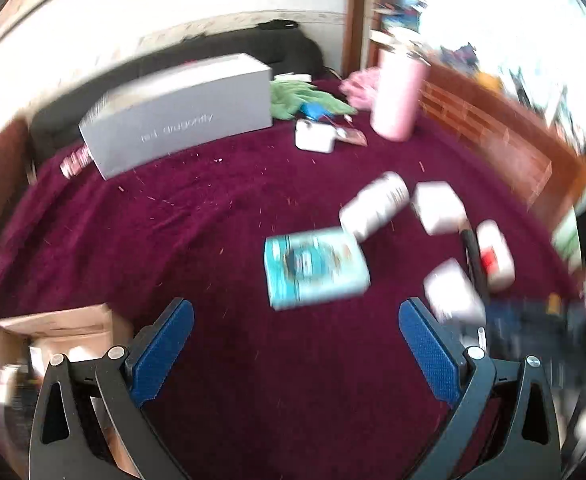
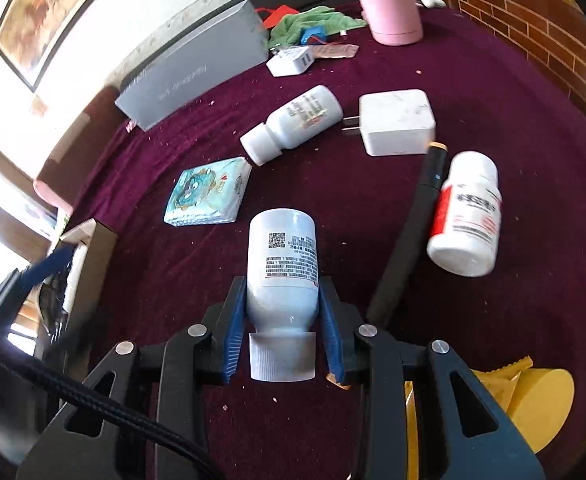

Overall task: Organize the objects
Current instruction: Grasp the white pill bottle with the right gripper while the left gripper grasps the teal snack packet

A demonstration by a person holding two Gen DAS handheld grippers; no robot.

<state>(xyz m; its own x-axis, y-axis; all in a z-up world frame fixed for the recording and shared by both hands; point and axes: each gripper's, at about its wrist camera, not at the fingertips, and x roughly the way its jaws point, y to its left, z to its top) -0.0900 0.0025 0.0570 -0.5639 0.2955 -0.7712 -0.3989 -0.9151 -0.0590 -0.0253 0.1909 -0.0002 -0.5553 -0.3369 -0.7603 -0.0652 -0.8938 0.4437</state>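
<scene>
On the maroon cloth (image 2: pixel 493 92), left to right: a cardboard box (image 2: pixel 93 240) at the edge, a teal tissue pack (image 2: pixel 209 192), then the white bottle (image 2: pixel 283 256) lying cap-toward-camera, clamped at its shoulder by the right gripper (image 2: pixel 281 300) – blue pads pressing both sides. A black pen (image 2: pixel 413 224) and red-labelled bottle (image 2: pixel 469 216) lie to the right. The left gripper (image 1: pixel 295 316) hangs spread wide, empty – above the cloth.
</scene>
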